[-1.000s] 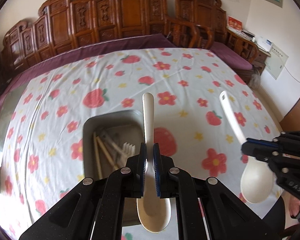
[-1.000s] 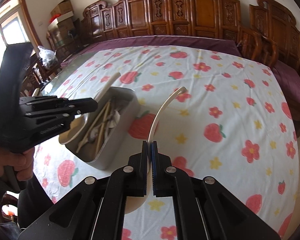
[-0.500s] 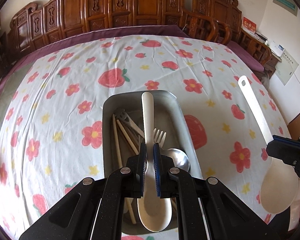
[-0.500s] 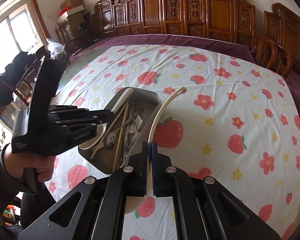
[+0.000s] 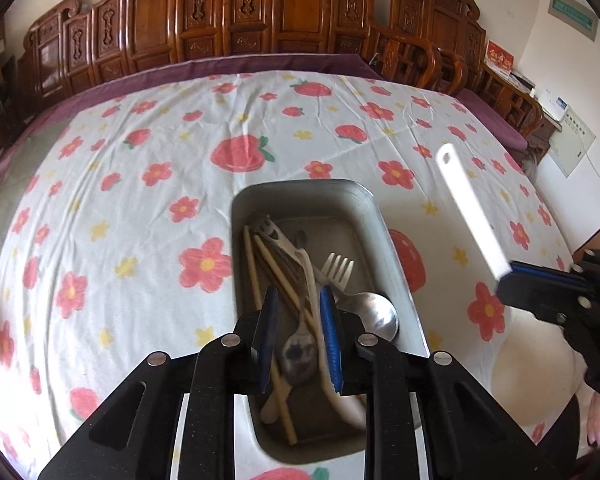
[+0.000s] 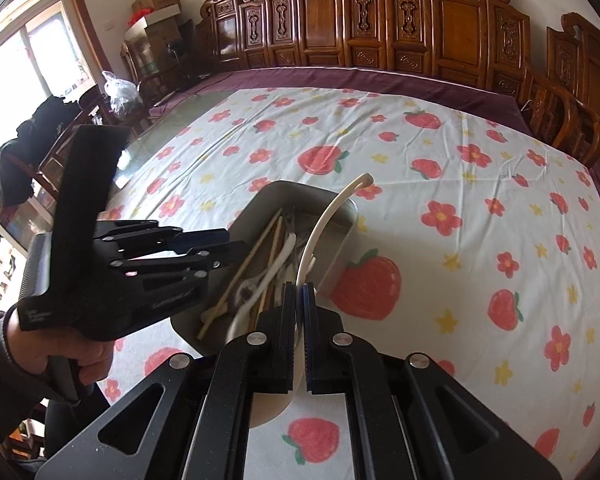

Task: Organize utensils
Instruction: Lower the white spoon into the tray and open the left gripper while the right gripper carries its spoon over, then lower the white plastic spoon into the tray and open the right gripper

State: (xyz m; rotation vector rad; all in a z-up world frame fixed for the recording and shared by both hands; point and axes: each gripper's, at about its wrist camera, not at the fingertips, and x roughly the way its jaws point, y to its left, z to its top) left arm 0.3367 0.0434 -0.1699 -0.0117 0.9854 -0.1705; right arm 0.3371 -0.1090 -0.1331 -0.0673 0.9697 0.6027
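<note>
Tablecloth (image 5: 140, 184), white with red flowers and strawberries, covering the table. Metal tray (image 5: 380, 216) on it, holding chopsticks (image 5: 256, 276), a fork (image 5: 338, 270), a steel spoon (image 5: 374, 314) and a white spoon (image 5: 306, 276). Left gripper (image 5: 299, 336) above the tray, jaws opening, white spoon loose between them. Right gripper (image 6: 299, 334) clamped on a cream rice paddle (image 6: 324, 220) beside the tray. No legible writing.

Rectangular grey metal tray (image 5: 374, 216): dull brushed finish, matt walls. Silver metal spoon (image 5: 374, 316) inside: polished, reflective. Silver metal fork (image 5: 338, 268): satin sheen. Pale wooden chopsticks (image 5: 254, 268): matt. White plastic rice paddle (image 5: 470, 212): smooth, slightly glossy. White cotton tablecloth with red flower print (image 5: 140, 200): matt, creased. Dark carved wooden chairs (image 5: 292, 12): varnished, glossy.
</note>
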